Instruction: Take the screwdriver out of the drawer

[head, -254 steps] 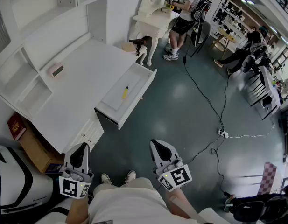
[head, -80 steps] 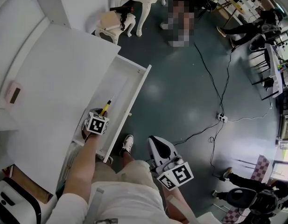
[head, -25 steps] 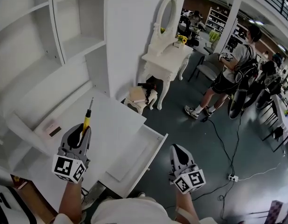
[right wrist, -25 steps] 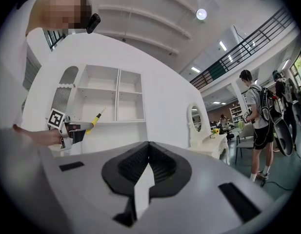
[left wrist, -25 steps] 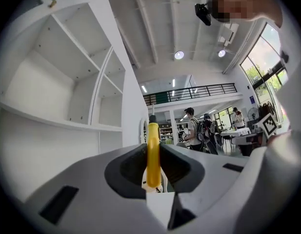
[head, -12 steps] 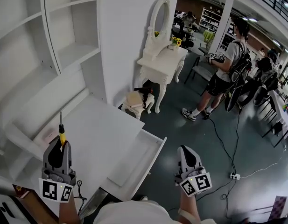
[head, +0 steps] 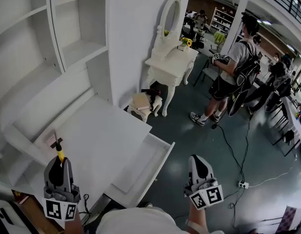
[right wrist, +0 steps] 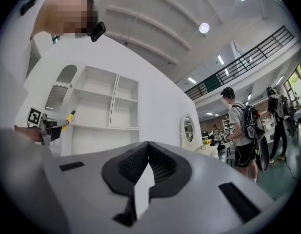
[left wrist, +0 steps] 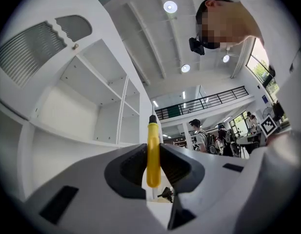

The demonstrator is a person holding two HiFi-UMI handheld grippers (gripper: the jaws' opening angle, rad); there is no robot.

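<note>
1. Holding the screwdriver (head: 60, 154) in the left gripper (head: 58, 161), at the lower left of the head view, above the white desk (head: 104, 130).
2. In the left gripper view, dark fingers (left wrist: 127, 168) closed against both sides of the yellow handle (left wrist: 152, 155), gripping it. Handle near upright, its black-collared end poking up past the fingertips.
3. Clear of the drawer (head: 159, 170), which sits pulled open at the desk's front edge, lower centre of the frame, off to the right of the screwdriver and well apart from it.
4. At the lower right, the right gripper (head: 198, 161), over the dark floor (head: 204, 126) just right of the drawer. Fingers closed on each other with nothing between them.
5. At the middle left of the right gripper view, the left gripper and screwdriver again, raised in front of the white shelves (right wrist: 99, 106).
6. Beyond the desk, a white dressing table (head: 170, 57) with an oval mirror at top centre. At the upper right, a person (head: 234, 67) standing with a backpack.
</note>
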